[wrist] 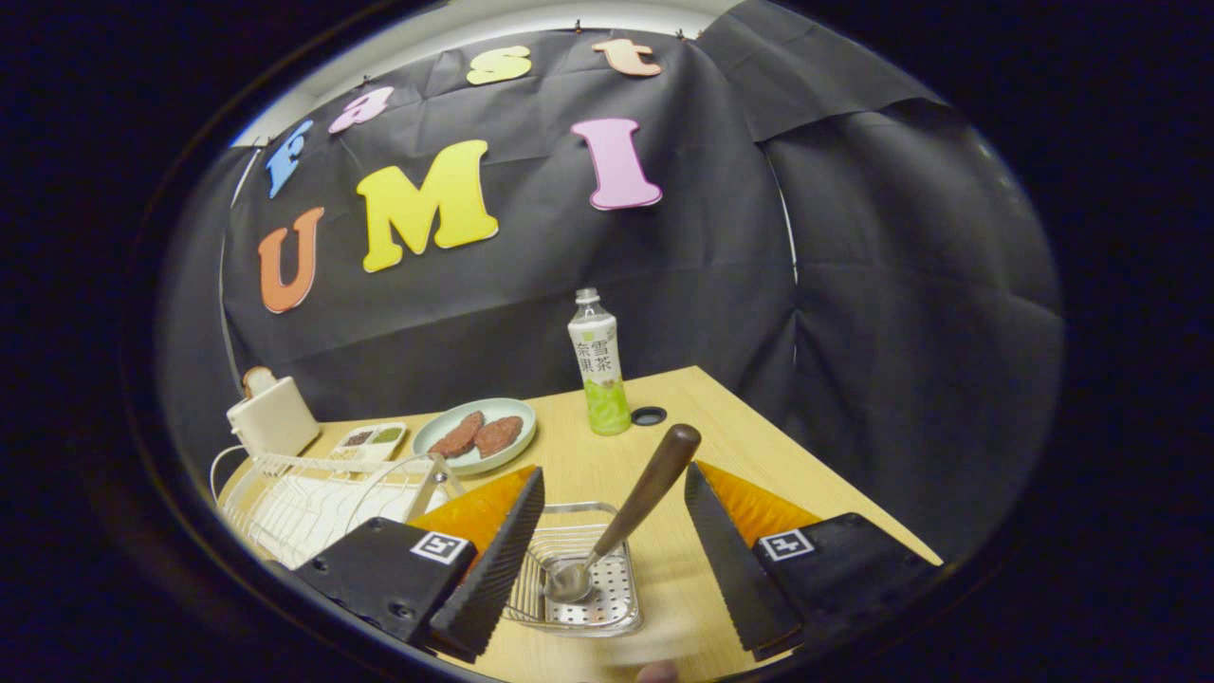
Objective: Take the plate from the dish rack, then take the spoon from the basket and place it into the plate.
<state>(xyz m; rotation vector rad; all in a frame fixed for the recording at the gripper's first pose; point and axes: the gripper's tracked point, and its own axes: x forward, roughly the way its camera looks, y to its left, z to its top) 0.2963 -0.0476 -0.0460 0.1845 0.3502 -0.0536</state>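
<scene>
Wood: your gripper is hovering over a pale wooden table with black cloth hanging behind it.
Tongs: you are holding the fingers wide apart, and they are pressing on nothing.
Spoon: the spoon is standing in the gap between your fingers, its metal bowl resting in the basket and its brown handle leaning up and away to the right; neither finger is touching it.
Basket: the small perforated metal basket is sitting on the table between your fingers, near you, with its left side tucked behind the left finger.
Dish rack: the white wire dish rack is lying to your left, just past the left finger.
Plate: a pale green plate is sitting beyond the rack, carrying two brown patties.
Bottle: a green drink bottle is standing upright far ahead, right of the plate.
Far left: a small divided dish and a white toaster are sitting behind the rack.
</scene>
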